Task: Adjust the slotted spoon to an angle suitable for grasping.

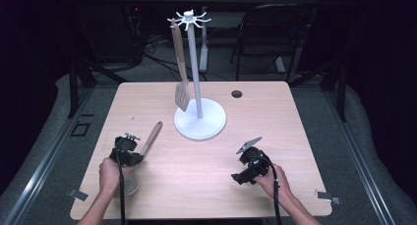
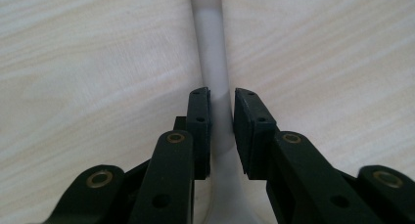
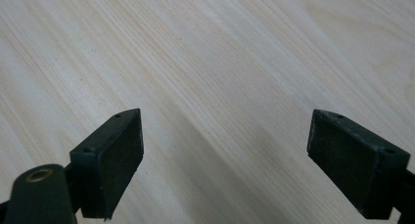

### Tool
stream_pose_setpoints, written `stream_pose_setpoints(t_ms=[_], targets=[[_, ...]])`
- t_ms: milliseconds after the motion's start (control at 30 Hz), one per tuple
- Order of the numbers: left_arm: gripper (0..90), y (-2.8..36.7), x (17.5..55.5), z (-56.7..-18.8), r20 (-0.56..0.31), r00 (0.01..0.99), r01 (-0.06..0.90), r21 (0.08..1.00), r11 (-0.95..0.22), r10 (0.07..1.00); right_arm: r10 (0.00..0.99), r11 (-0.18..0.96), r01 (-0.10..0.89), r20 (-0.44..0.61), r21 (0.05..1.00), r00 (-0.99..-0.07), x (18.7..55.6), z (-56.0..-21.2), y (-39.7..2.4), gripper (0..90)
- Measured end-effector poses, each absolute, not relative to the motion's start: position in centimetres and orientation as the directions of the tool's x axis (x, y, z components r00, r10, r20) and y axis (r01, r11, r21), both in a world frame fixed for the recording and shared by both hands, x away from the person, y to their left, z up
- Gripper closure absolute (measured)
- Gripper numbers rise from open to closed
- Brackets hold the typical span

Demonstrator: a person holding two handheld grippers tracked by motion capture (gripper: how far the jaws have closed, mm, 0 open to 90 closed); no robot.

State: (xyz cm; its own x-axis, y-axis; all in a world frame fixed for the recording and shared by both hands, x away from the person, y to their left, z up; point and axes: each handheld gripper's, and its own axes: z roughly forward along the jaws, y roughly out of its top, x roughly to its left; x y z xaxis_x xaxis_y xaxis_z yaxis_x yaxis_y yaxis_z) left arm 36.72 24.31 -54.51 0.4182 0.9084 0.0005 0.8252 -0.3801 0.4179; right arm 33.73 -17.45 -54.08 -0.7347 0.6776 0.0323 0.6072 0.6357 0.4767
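Left tongs (image 2: 221, 131) clenching a skimmer's pale neck (image 2: 211, 62) lying near-left on the bench (image 1: 275, 136), right tongs (image 3: 225, 150) hovering released, spatula (image 1: 181, 68) hanging on the far utensil stand (image 1: 199, 119).

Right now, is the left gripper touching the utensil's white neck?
Cannot tell. Left gripper view: the left gripper straddles the white neck; contact unclear.

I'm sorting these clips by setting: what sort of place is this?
Probably a lab or recording studio, not a kitchen: a bare wooden table in a dark room, cables on the floor behind it, a folding chair, and one utensil stand.
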Motion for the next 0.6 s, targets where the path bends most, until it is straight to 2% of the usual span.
stream_pose_setpoints(t_ms=[300, 433, 533, 600], targets=[[76.7, 24.3, 35.6, -54.3, 0.0, 0.434, 0.827, 0.397, -0.398, 0.901, 0.674, 0.641, 0.604, 0.029, 0.474, -0.738, 33.6, -53.9, -17.3, 13.1], [59.5, 24.1, 35.9, -53.9, -0.018, 0.427, 0.83, 0.405, -0.384, 0.904, 0.676, 0.639, 0.605, 0.029, 0.475, -0.736, 33.6, -53.9, -17.2, 13.1], [51.3, 23.6, 36.7, -53.0, -0.018, 0.421, 0.827, 0.419, -0.376, 0.907, 0.675, 0.642, 0.607, 0.03, 0.469, -0.737, 33.7, -53.8, -17.3, 13.1], [49.5, 23.5, 36.9, -52.9, -0.019, 0.421, 0.824, 0.425, -0.373, 0.907, 0.676, 0.641, 0.608, 0.031, 0.469, -0.737, 33.7, -53.8, -17.3, 13.1]])
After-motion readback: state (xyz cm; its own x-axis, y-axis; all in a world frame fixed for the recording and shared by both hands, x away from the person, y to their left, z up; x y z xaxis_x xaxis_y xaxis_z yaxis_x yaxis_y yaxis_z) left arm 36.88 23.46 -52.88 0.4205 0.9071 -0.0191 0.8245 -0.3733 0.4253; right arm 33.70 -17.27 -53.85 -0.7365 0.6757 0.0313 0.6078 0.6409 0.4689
